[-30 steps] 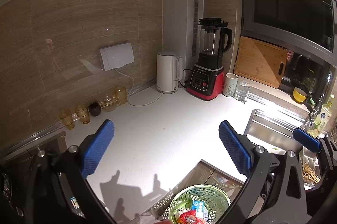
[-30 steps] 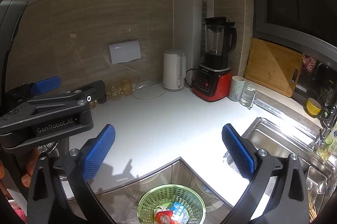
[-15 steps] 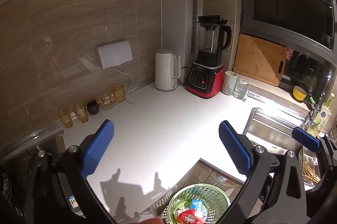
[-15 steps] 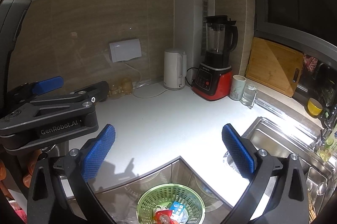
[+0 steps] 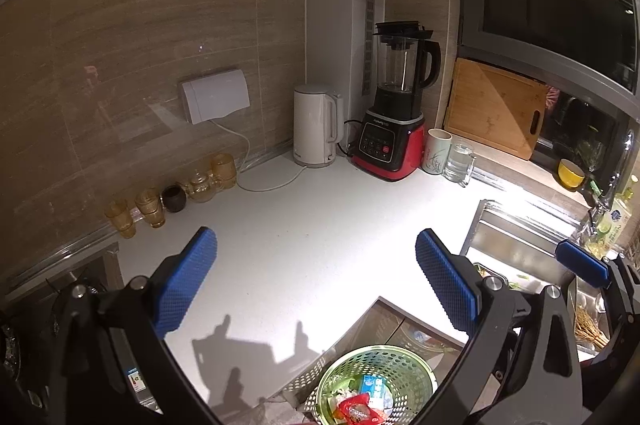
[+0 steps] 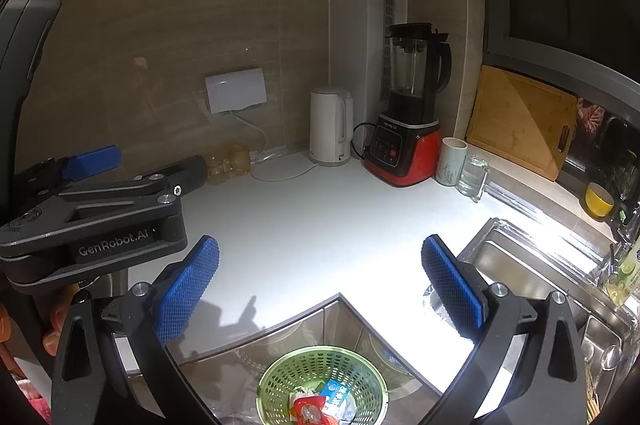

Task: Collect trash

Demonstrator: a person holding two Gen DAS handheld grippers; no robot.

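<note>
Left wrist view: left gripper [image 5: 316, 285] and right gripper [image 6: 320, 289] gape empty above the green trash basket [image 6: 276, 381]; overlooked scraps near the sink [image 6: 516, 265] could stay uncollected.

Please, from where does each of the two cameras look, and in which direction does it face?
Left wrist view: sits on the left gripper, looks down over the white kitchen counter toward the corner; its own blue-padded fingers spread open, the right gripper's finger shows at right.
Right wrist view: sits on the right gripper, faces the same corner; own open fingers, the left gripper's body at left.
Shared: red-based blender, white kettle, green perforated trash basket.
</note>
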